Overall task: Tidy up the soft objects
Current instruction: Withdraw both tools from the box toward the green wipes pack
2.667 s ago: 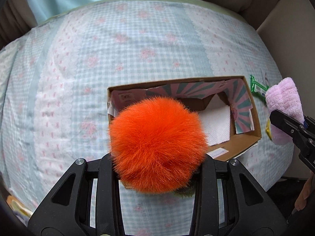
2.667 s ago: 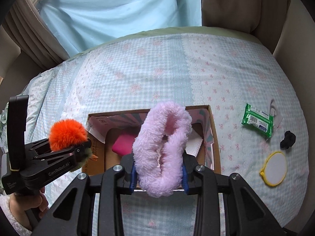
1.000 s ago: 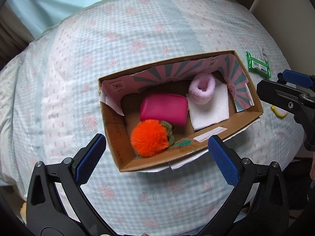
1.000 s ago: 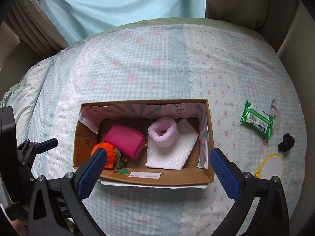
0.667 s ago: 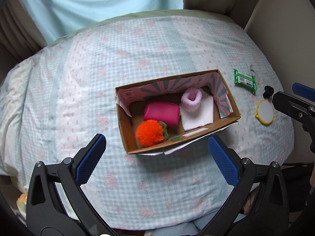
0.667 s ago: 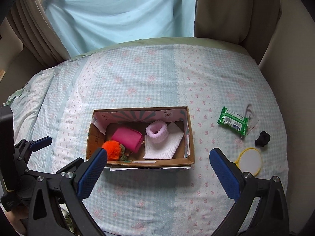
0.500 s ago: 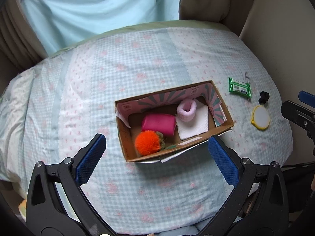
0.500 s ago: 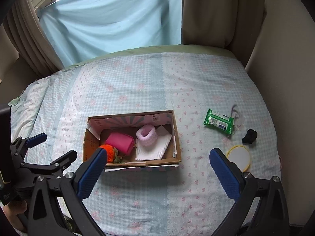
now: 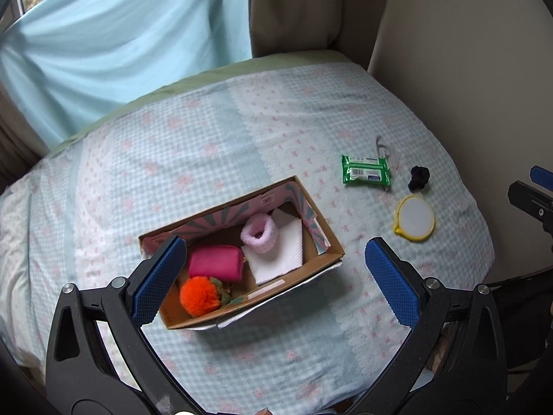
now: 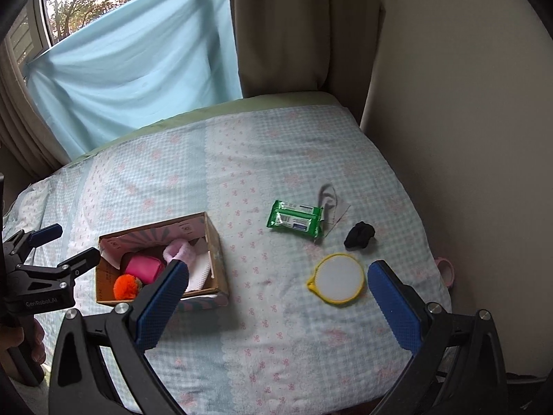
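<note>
Jaws of left gripper [image 9: 274, 276] and right gripper [image 10: 276, 306] now released, empty, pulled back; orange furry pompom [image 9: 199, 296] and pink fluffy scrunchie [image 9: 259, 233] deposited in the cardboard box [image 9: 325, 242]. Placement done.

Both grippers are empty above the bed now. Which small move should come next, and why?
Probably lower the right gripper, open and empty, toward the black scrunchie. It looks like the only soft item still outside the cardboard box; the orange pom-pom and pink fuzzy band already lie inside.

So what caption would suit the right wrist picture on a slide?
Open right gripper above a bed: box of soft things left, wipes, mirror and scrunchie outside.
</note>
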### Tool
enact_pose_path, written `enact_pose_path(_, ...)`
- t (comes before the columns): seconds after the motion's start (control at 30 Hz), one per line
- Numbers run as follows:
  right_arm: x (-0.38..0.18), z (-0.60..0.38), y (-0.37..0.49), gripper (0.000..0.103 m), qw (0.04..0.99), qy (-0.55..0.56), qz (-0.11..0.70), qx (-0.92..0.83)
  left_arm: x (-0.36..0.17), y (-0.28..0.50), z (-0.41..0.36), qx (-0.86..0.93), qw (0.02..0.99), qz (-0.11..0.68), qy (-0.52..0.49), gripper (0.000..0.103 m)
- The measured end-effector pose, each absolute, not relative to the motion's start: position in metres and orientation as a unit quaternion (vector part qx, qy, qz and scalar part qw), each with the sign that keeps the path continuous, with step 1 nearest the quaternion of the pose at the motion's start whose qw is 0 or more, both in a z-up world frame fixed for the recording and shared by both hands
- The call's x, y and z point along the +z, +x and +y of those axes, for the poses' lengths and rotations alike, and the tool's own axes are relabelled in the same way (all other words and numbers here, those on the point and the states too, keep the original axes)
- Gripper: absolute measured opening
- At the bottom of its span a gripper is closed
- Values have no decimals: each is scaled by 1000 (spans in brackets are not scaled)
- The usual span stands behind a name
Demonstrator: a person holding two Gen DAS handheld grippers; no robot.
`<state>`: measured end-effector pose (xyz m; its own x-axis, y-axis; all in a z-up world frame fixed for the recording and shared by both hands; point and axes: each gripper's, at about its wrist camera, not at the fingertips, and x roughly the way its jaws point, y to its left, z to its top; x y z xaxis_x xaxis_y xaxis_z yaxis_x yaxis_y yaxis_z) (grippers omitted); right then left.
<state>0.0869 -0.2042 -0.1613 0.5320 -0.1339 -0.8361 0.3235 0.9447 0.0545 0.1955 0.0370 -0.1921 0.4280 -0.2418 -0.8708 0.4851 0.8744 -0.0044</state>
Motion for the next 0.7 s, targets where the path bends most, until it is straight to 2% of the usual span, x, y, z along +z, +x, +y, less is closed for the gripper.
enact_pose_path(0.33,-177,-327,130,103,882,69,461,-72,-206,200,-69,-211,838,482,148,103)
enact_pose_path(0.53,-208,-377,165,103,885,33,464,-6,-235,222,-136,-238,819,502,146,103)
enact_pose_path(0.7,-240,-397,187,103,880,-4,473,43,-257,238,-183,-280,797,496,203,103)
